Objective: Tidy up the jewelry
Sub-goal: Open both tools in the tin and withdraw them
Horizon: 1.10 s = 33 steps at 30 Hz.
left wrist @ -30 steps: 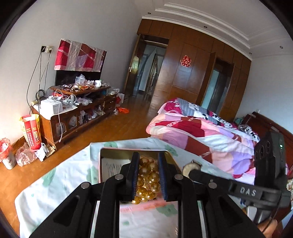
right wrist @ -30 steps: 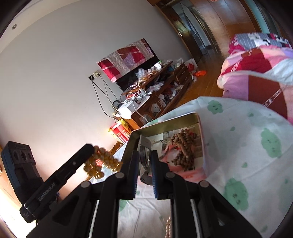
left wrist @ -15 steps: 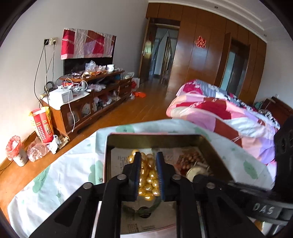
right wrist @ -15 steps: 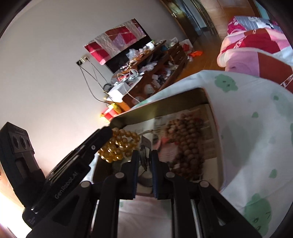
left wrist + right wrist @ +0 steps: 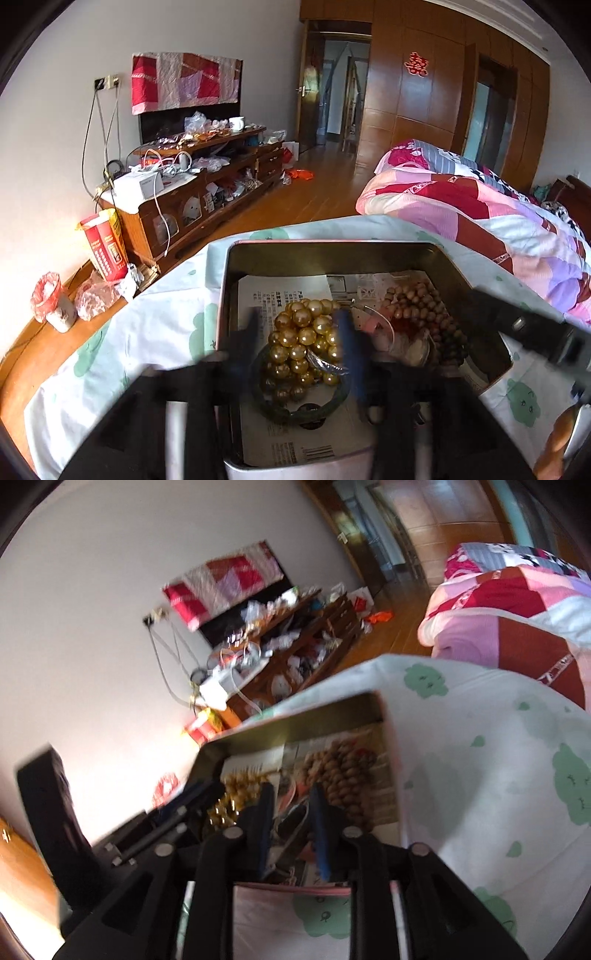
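Golden bead strand (image 5: 303, 347) is seen lying in the metal tin (image 5: 332, 254), heaped on the printed paper lining and partly on top of a dark green bangle (image 5: 295, 410); a brown bead strand (image 5: 417, 310) sits beside it toward the tin's right wall. The tin rests on a pale cloth with green shapes (image 5: 147, 332) (whether a bed or a counter lies beneath cannot be told).

The left hand-held gripper (image 5: 299, 354) has just been opening, and its fingers are now spread to either side of the golden heap, no longer pinching it. The release is judged done. The withdrawal is best made straight up and back, so that no loop is caught on a fingertip and dragged out over the rim.

The right hand-held gripper (image 5: 291, 812) has also just been opening; its jaws are parted only narrowly over the middle of the tin. Whether something thin remains between them cannot be told through the blur. It should be lifted slowly, and checked for a snag before it is moved away.
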Tool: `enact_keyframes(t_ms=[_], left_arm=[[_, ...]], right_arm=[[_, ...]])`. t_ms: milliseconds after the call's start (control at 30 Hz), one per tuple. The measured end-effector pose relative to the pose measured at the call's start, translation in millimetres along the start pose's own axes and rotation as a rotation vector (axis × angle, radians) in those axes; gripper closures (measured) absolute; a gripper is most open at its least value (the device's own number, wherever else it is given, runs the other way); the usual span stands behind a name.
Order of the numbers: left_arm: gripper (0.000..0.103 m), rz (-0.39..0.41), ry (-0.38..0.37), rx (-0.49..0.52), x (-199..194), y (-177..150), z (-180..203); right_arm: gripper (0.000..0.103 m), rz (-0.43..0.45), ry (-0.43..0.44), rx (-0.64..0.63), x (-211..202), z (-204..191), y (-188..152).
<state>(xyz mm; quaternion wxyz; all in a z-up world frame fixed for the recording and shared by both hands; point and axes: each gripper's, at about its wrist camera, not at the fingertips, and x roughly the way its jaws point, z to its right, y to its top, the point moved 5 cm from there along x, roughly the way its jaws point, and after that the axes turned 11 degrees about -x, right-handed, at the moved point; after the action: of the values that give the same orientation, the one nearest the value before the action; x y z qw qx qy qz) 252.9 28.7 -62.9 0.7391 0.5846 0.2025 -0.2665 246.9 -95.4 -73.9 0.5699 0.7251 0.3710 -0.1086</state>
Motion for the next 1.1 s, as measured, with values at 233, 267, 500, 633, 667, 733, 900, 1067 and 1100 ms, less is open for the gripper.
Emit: enact_keyframes(t_ms=[233,267,500,633,667,733,900,1067,1100], left_arm=[[0.036,0.044,0.009,0.014,-5.3,3.6,2.1],[0.036,0.039,0.017,0.018,-3.6,3.3,2.5],[0.036,0.070,0.050,0.043,-6.2,2.4,4.2],[0.036,0.075,0.077,0.037,-11.1,-1.5,2.5],[0.036,0.073,0.078,0.027,-13.7,-2.7,0.7],[0.036,0.071,0.081,0.016,-17.8,-4.8,-1.4],[0.036,0.074,0.086,-0.005,-31.5,-13.8,-3.4],[0.036,0.071,0.091,-0.003,-43.1,-25.6,-1.7],[0.036,0.072,0.093,-0.003,-45.0,-27.3,-1.4]], right_arm=[[0.061,0.055,-0.100,0.057,-9.5,18.9,6.9],[0.061,0.050,-0.100,0.061,-8.2,19.9,6.6],[0.055,0.073,-0.147,0.027,-13.2,16.8,8.9],[0.042,0.114,-0.211,-0.029,-23.2,11.8,10.9],[0.042,0.115,-0.217,-0.041,-25.0,10.7,11.3],[0.042,0.118,-0.240,-0.064,-32.7,8.6,11.3],[0.042,0.115,-0.308,-0.113,-51.6,6.7,4.6],[0.041,0.115,-0.382,-0.142,-68.3,11.8,-8.2],[0.041,0.116,-0.395,-0.143,-71.3,13.1,-10.4]])
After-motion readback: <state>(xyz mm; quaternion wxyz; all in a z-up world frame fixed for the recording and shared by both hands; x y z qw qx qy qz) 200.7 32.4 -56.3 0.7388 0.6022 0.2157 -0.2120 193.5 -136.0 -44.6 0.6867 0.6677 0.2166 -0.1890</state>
